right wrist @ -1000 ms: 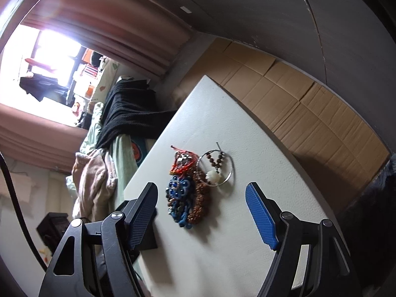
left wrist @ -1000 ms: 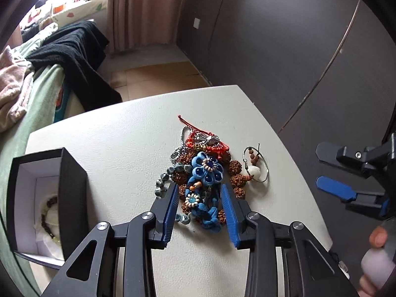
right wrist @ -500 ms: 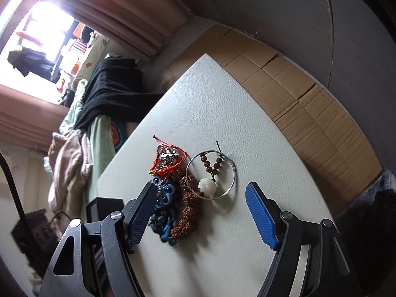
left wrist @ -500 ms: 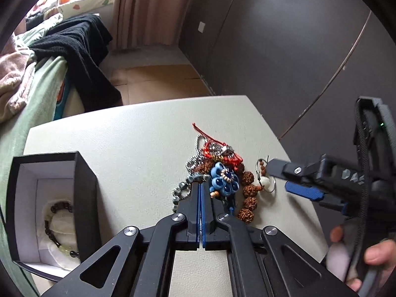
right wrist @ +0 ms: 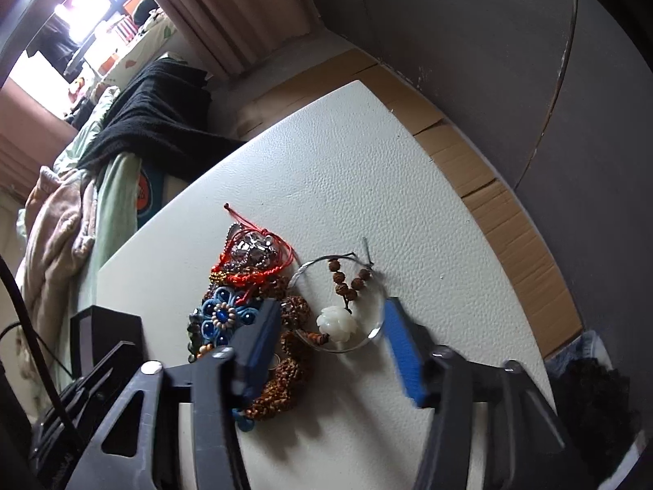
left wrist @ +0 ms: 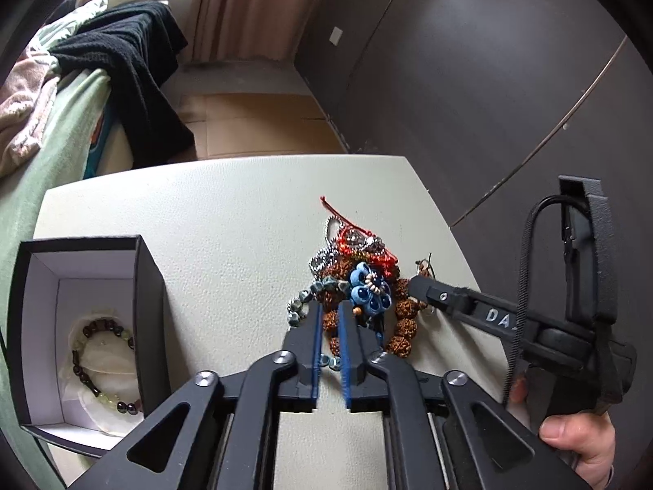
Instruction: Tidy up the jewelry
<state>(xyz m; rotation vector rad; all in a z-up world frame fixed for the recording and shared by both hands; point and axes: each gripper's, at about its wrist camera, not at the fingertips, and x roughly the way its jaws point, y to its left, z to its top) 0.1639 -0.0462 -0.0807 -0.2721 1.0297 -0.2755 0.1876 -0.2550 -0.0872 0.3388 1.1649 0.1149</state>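
Note:
A pile of jewelry [left wrist: 359,281] lies on the white table [left wrist: 228,220]: a blue flower piece [left wrist: 369,288], red cord, brown seed beads, grey beads. My left gripper [left wrist: 329,318] is nearly shut on beads at the pile's near edge. A wire hoop with a white flower bead [right wrist: 338,320] lies to the pile's right. My right gripper [right wrist: 330,322] is open, its fingers either side of the hoop. A black open box [left wrist: 85,335] at the left holds a bead bracelet [left wrist: 102,363].
The table edge drops to a cardboard-covered floor [right wrist: 506,204] on the right. A bed with a black garment [left wrist: 130,61] and pale bedding stands beyond the table's far left. A dark wall [left wrist: 489,81] lies behind.
My left gripper has opened slightly and sits on the pile's near beads. My right gripper has moved forward and down, narrowing around the wire hoop.

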